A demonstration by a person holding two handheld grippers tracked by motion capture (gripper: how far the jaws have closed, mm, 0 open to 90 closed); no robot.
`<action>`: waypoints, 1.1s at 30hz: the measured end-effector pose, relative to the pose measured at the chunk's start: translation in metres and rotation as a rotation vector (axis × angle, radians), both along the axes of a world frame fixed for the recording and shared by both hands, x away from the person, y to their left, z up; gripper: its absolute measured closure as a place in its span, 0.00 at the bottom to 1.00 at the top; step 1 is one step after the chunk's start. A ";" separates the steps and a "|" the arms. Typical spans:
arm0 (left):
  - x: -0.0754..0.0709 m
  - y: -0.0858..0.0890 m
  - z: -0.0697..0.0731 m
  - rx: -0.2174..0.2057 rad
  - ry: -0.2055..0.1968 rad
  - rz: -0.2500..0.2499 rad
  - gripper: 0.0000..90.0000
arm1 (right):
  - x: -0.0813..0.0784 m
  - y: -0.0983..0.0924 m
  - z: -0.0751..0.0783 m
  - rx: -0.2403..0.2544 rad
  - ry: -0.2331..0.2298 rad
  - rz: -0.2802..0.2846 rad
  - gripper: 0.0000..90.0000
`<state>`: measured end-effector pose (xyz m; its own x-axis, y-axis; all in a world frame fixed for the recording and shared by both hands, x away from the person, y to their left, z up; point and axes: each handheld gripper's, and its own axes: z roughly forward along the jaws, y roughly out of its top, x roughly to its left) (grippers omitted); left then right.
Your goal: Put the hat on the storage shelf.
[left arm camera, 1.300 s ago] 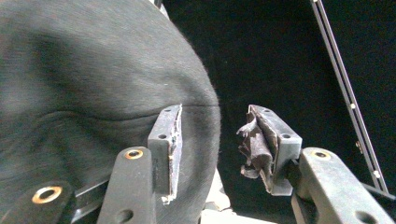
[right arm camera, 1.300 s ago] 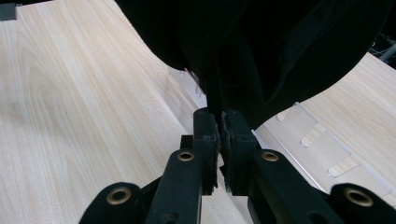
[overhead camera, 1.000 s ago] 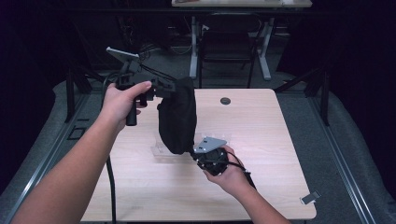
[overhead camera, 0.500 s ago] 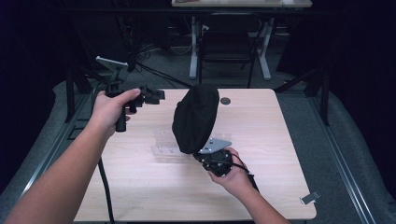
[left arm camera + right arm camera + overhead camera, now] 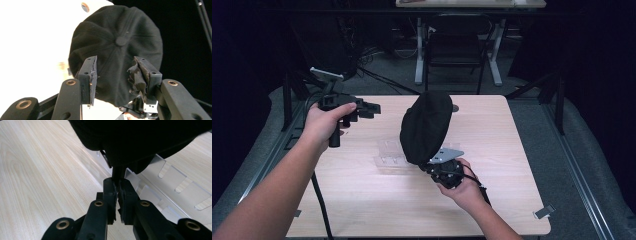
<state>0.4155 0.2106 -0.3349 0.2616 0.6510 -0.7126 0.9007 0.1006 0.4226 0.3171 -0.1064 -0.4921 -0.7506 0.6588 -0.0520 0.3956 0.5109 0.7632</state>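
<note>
A black cap [image 5: 427, 127] stands up over the middle of the wooden table [image 5: 512, 150], crown toward the left. My right gripper [image 5: 430, 165] is below it, shut on the cap's lower edge; in the right gripper view the pads [image 5: 110, 192] pinch a strip of the cap [image 5: 140, 137]. My left gripper [image 5: 372, 109] hovers at the table's left, apart from the cap and pointing at it. Its jaws have just been opening, with nothing between them. In the left gripper view the left gripper [image 5: 115, 72] frames the cap's crown [image 5: 117, 42] farther off.
A clear plastic stand [image 5: 389, 152] lies on the table just left of the right hand, and its slotted plate [image 5: 160, 185] sits under the cap. A dark round grommet [image 5: 454, 108] is near the far edge. A chair and desk legs stand beyond the table.
The left gripper has drawn away from the cap, leftward and down. The cap, which hung leaning left, has swung upright over the right gripper.
</note>
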 end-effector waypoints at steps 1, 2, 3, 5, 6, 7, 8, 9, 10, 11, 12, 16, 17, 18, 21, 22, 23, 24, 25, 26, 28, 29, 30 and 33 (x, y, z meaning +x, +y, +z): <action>0.000 0.000 0.000 0.000 0.000 0.000 0.61 | 0.000 -0.001 0.000 0.000 -0.001 0.002 0.94; 0.000 0.003 -0.001 0.013 -0.007 0.003 0.60 | 0.001 -0.001 0.000 0.000 -0.004 0.001 0.94; 0.000 0.003 -0.001 0.013 -0.007 0.003 0.60 | 0.001 -0.001 0.000 0.000 -0.004 0.001 0.94; -0.001 0.006 -0.003 0.037 -0.012 0.015 0.59 | 0.000 -0.002 0.000 0.002 0.000 -0.005 0.92; -0.001 0.008 -0.004 0.049 -0.022 0.013 0.59 | 0.000 -0.002 -0.001 0.001 -0.002 -0.008 0.92; -0.002 0.009 -0.004 0.069 -0.025 0.020 0.59 | 0.000 -0.003 -0.001 0.000 0.000 -0.009 0.91; -0.002 0.012 -0.006 0.100 -0.034 0.032 0.58 | 0.000 -0.004 -0.002 0.004 0.005 -0.011 0.89; -0.002 0.012 -0.006 0.100 -0.034 0.032 0.58 | 0.000 -0.005 -0.002 0.003 0.005 -0.011 0.88; -0.003 0.015 -0.008 0.134 -0.051 0.038 0.57 | 0.000 -0.006 -0.003 0.006 0.006 -0.013 0.87; -0.003 0.016 -0.009 0.150 -0.056 0.043 0.57 | -0.001 -0.008 -0.003 0.008 0.006 -0.016 0.87; -0.004 0.017 -0.010 0.171 -0.056 0.045 0.57 | -0.001 -0.009 -0.003 0.008 0.009 -0.017 0.86; -0.005 0.019 -0.013 0.257 -0.079 0.041 0.56 | -0.002 -0.012 -0.004 0.023 0.011 -0.022 0.84; -0.005 0.020 -0.015 0.268 -0.074 0.041 0.57 | -0.002 -0.014 -0.003 0.024 0.013 -0.025 0.82; -0.006 0.021 -0.016 0.276 -0.072 0.032 0.58 | -0.003 -0.015 -0.003 0.029 0.012 -0.027 0.82; -0.007 0.022 -0.019 0.309 -0.078 0.032 0.58 | -0.005 -0.018 -0.003 0.024 0.013 -0.023 0.78; -0.008 0.023 -0.020 0.320 -0.079 0.033 0.58 | -0.005 -0.018 -0.003 0.026 0.008 -0.023 0.77; -0.008 0.024 -0.021 0.325 -0.078 0.032 0.58 | -0.006 -0.019 -0.003 0.018 0.009 -0.020 0.76; -0.008 0.024 -0.021 0.325 -0.078 0.032 0.57 | -0.008 -0.020 -0.003 0.015 0.006 -0.020 0.76; -0.009 0.024 -0.023 0.329 -0.081 0.033 0.57 | -0.009 -0.021 -0.003 0.014 0.002 -0.021 0.75; -0.010 0.025 -0.025 0.340 -0.081 0.037 0.57 | -0.010 -0.022 -0.002 0.003 0.002 -0.019 0.74; -0.012 0.025 -0.027 0.360 -0.089 0.037 0.56 | -0.012 -0.025 -0.003 -0.004 -0.006 -0.018 0.72; -0.012 0.026 -0.029 0.359 -0.090 0.037 0.56 | -0.013 -0.026 -0.003 -0.006 -0.010 -0.019 0.71; -0.013 0.026 -0.031 0.361 -0.088 0.038 0.56 | -0.014 -0.027 -0.003 -0.005 -0.014 -0.022 0.70; -0.015 0.027 -0.036 0.375 -0.091 0.036 0.55 | -0.018 -0.030 -0.004 -0.015 -0.022 -0.024 0.69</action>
